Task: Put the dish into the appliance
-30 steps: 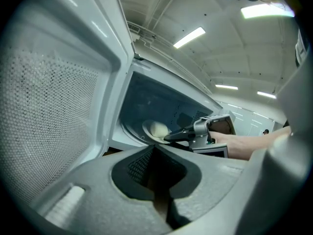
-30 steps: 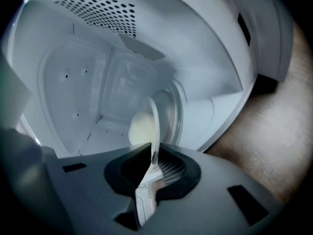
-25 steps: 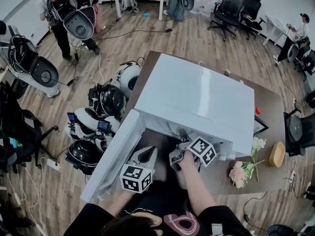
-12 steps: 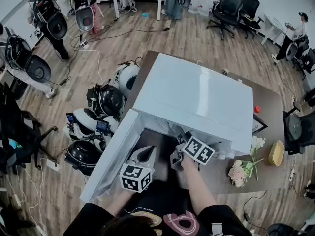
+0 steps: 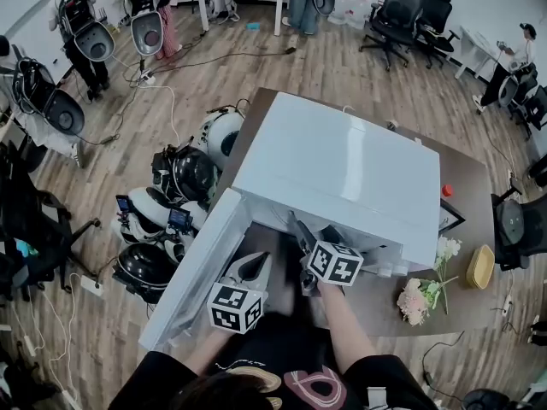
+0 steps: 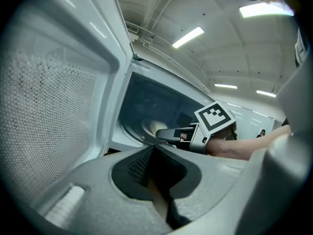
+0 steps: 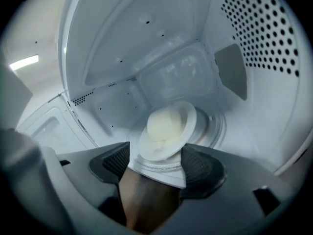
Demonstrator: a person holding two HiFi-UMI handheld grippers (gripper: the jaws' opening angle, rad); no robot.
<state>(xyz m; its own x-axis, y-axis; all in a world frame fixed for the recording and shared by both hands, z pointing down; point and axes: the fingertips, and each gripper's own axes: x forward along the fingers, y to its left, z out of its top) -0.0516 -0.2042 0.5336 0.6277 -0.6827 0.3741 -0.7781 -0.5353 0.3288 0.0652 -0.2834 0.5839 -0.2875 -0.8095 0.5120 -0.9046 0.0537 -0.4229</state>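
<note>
Wood-plank floor (image 5: 342, 67) runs all round a dark brown table (image 5: 466, 186) in a busy workroom.

The right claw (image 7: 156, 163) reaches into the mouth of the white appliance (image 5: 342, 169). Its jaws have just been opening and now stand wide. The white dish (image 7: 166, 126), with a pale yellow round lump on it, sits between the pads at the claw's twelve o'clock, released rather than squeezed. It is inside the appliance, low on the cavity floor, and looks tilted in the right gripper view. Whether it lies flat I cannot tell. White walls surround it, and the wall at two o'clock is pierced with rows of dark holes.

The left claw (image 6: 152, 148) has its tips pressed together with nothing between them. It hangs just outside the cavity, at the right claw's nine o'clock in the head view. The open door (image 5: 197, 272) is swung out at the left claw's nine o'clock.

The appliance stands on the table. At its four o'clock lie pale pink and white flowers (image 5: 423, 297). A yellowish bowl (image 5: 481, 267) is just past them at three o'clock. A small red object (image 5: 448, 191) sits near the table's far right edge.

Rounded black-and-white gear (image 5: 188, 173) is piled on the floor at the table's nine o'clock. Black office chairs (image 5: 402, 11) stand at one o'clock, well apart from the table. A few people stand along the far walls.
</note>
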